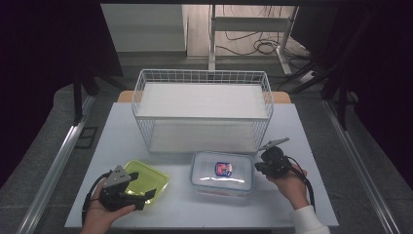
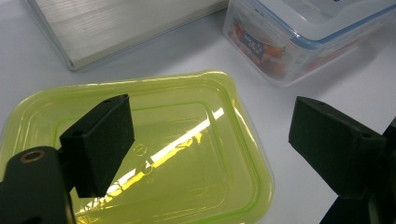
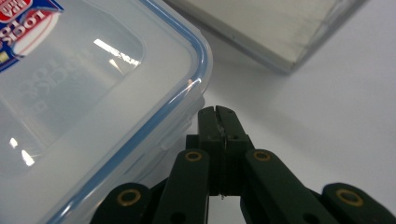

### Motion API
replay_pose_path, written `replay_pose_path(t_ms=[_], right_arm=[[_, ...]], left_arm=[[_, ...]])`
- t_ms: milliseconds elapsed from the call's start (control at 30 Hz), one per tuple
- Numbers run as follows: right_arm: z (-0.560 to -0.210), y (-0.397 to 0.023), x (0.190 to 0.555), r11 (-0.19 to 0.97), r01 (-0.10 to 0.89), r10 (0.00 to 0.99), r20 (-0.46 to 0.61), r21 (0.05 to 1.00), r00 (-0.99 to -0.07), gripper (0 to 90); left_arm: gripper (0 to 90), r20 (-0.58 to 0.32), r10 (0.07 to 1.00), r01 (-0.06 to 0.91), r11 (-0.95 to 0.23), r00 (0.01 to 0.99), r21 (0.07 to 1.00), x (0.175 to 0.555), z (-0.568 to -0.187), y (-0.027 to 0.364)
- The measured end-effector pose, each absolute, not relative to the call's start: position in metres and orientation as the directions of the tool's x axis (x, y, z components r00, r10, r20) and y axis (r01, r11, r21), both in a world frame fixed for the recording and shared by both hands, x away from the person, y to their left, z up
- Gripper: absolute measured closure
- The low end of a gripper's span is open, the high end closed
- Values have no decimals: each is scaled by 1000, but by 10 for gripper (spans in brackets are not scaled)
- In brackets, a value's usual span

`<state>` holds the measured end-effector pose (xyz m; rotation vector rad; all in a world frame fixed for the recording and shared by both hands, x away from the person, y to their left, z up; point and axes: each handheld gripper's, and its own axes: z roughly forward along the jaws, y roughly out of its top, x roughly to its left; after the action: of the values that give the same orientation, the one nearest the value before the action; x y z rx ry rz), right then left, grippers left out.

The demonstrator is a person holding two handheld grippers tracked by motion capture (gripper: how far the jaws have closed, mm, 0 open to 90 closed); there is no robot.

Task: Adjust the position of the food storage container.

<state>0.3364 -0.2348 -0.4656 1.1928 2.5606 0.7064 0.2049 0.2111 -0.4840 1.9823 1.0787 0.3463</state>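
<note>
- Nearest the person, the left tongs are held low over the near left of the tabletop, their jaws standing wide apart with nothing between the pads.
- In the left gripper view, one pad hangs above the yellow-green lid, which lies flat on the tabletop; the other pad is off its right edge.
- At the near right, the right tongs are closed, jaws pressed together on nothing, their tips just beside the right side of the clear container; whether they touch it cannot be told.
- The container, with a blue-rimmed lid and a red-and-blue label, sits right of the yellow-green lid, slightly apart.
- Behind both stands a white wire rack.
</note>
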Motion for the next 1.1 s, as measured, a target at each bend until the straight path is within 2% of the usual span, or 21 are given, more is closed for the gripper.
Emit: replay_pose_path(t_ms=[367,700,800,833,1000,1067,1100], right_arm=[[-460,-227,345,542,642,760,9,542,-650,889],[-451,-250,316,449,596,764,60,666,-643,883],[-449,-257,310,419,597,766,86,684,-637,802],[-449,-257,310,419,597,766,86,684,-637,802],[-451,-264,304,378,620,773,134,687,-620,523],[-450,-267,305,346,631,773,170,694,-611,459],[-450,-267,305,346,631,773,170,694,-611,459]], left_arm=[[139,-157,797,570,-263,583,779,205,-483,208],[147,-251,804,607,-165,539,777,221,-468,199],[155,-264,803,614,-156,535,773,230,-465,192],[158,-264,803,614,-156,535,773,230,-465,192],[171,-300,802,655,-143,516,742,251,-460,177],[171,-335,794,676,-126,508,726,259,-461,174],[171,-335,794,676,-126,508,726,259,-461,174]])
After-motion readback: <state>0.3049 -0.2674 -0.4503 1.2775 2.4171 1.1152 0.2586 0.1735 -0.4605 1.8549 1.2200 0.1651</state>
